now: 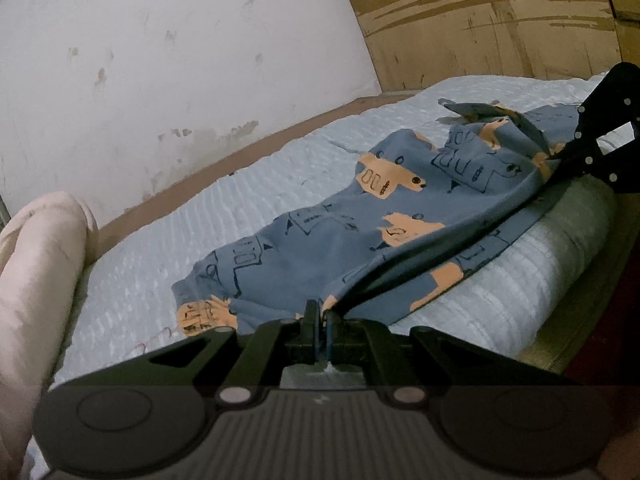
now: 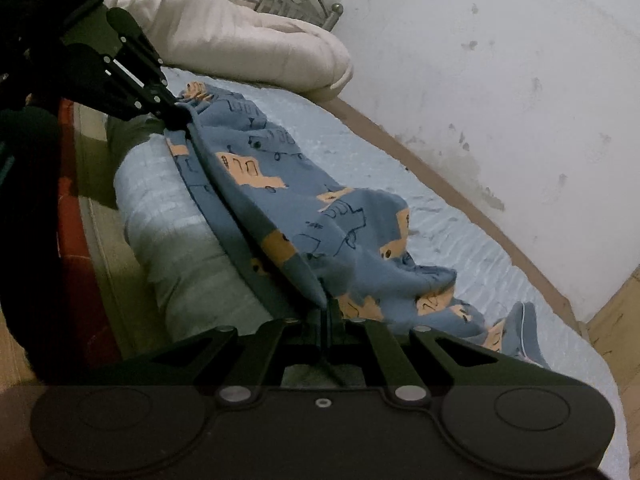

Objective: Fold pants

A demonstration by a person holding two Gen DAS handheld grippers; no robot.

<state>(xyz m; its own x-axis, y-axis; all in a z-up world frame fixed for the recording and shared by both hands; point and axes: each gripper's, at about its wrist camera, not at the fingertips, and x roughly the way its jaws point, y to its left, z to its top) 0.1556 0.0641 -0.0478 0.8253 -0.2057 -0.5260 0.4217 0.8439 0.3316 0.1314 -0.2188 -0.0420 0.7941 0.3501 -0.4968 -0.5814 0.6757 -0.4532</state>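
Note:
Blue pants [image 1: 360, 216] with orange and dark prints lie across the light blue bed cover [image 1: 248, 200]. My left gripper [image 1: 322, 312] is shut on the pants' near edge at one end. My right gripper [image 1: 560, 156] grips the other end, so the edge is stretched taut between them above the bed's side. In the right wrist view the pants [image 2: 304, 208] drape toward the wall, my right gripper [image 2: 326, 308] is shut on the cloth, and the left gripper [image 2: 178, 114] holds the far end.
A folded pale pink quilt [image 2: 240, 36] lies at the head of the bed, also at the left in the left wrist view [image 1: 40, 272]. A stained white wall [image 1: 180, 60] runs along the far side. A wooden panel [image 1: 480, 20] stands at the foot.

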